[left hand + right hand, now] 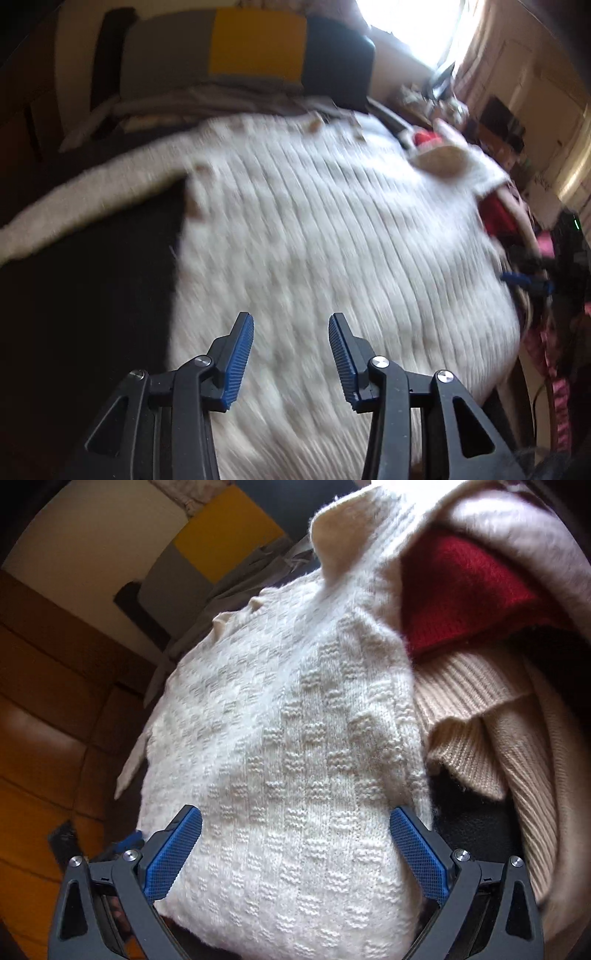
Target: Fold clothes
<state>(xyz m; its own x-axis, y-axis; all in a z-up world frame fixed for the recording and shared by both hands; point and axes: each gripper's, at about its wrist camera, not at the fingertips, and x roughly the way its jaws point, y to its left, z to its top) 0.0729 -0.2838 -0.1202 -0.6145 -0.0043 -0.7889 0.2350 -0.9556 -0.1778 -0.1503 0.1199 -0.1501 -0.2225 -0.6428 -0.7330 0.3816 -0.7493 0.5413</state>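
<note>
no legible writing in either view. white knit sweater [280,738] lies spread flat below both grippers. left gripper [291,354] spread, holding nothing. right gripper [295,853] spread wide, empty. red garment [461,594] and beige ribbed knit [476,716] crowd the sweater's right edge.

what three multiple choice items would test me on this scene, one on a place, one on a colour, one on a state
1. Where is the red knitted garment relative to the white textured knit sweater, in the right wrist view?
A. right of it
B. under the left claw
C. left of it

2. What colour is the square panel behind the sweater?
A. green
B. yellow
C. pink

3. What state is the right claw in?
A. shut on the sweater
B. open over the sweater
C. shut on a sock

Answers:
1 A, red knit lies beyond the sweater's right edge.
2 B, yellow between grey and dark panels.
3 B, blue pads stand wide apart, gripping nothing.
</note>
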